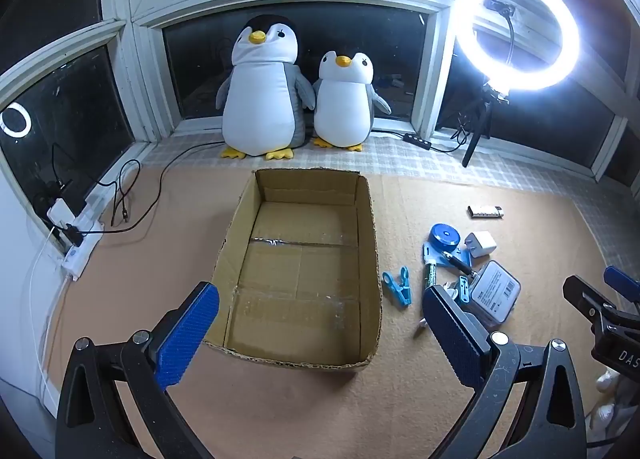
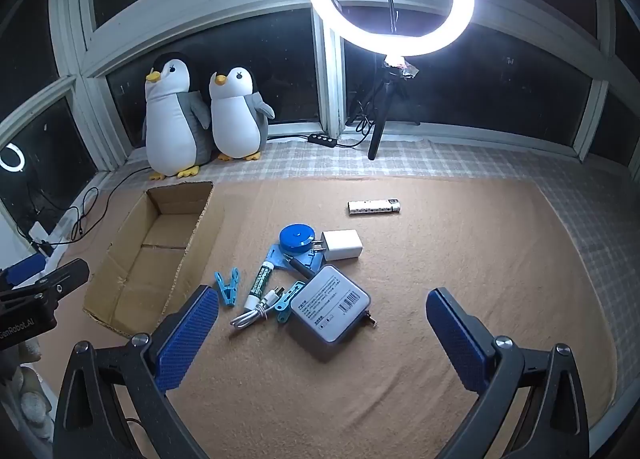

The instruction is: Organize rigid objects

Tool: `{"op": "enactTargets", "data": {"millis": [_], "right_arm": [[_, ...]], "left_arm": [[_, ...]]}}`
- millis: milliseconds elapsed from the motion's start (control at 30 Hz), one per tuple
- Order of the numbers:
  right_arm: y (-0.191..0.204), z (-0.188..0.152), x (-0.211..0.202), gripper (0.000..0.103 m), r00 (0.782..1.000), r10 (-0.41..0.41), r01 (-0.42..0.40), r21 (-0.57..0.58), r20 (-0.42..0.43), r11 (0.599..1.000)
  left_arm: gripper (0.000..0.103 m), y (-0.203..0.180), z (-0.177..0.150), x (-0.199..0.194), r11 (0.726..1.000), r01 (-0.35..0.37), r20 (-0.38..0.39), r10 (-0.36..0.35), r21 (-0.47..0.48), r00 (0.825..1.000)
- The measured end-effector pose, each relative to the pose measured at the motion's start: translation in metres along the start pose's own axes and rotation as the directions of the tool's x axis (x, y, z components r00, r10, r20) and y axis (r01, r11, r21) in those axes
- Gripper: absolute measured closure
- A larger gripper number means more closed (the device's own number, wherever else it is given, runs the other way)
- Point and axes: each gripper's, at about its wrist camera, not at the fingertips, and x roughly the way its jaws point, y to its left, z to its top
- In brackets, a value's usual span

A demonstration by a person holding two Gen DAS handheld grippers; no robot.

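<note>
In the left wrist view, the left gripper (image 1: 320,333) hangs over the near end of an open cardboard box (image 1: 370,243), its blue-padded jaws spread wide with nothing between them. The box sits on a tan mat (image 1: 160,227), its floor bare. Right of the box lies a cluster of small items: a blue clothespin (image 1: 399,286) just beside the box wall, a green-and-white tube (image 1: 430,274), a round blue tape measure (image 1: 443,237), a white plug adapter (image 1: 481,243) and a grey power bank (image 1: 495,291) partly behind the right finger. A white lighter (image 1: 485,212) lies apart, nearer the mat's far edge. Two plush penguins (image 1: 262,99) stand on the checked cloth by the window, and a ring light (image 1: 518,29) glows at the far right. In the right wrist view, the right gripper (image 2: 322,333) is also fully open and empty, poised over the same cluster near the mat's middle. The power bank (image 2: 331,305) lies between the fingers' lines, a coiled white cable (image 2: 256,309) just left of it, and the clothespin (image 2: 228,286) is close to the left finger. The box (image 2: 120,291) lies toward the mat's left edge.
</note>
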Motion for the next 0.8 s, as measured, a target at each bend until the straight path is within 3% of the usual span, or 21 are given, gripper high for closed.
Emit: {"op": "enactTargets", "data": {"millis": [800], "right_arm": [[-0.0048, -0.0010, -0.0022, 0.000, 1.000, -0.001, 0.001, 0.015, 0.000, 1.000]], "left_arm": [[0.000, -0.0026, -0.0002, -0.0017, 1.000, 0.010, 0.002, -0.010, 0.002, 1.000]]}}
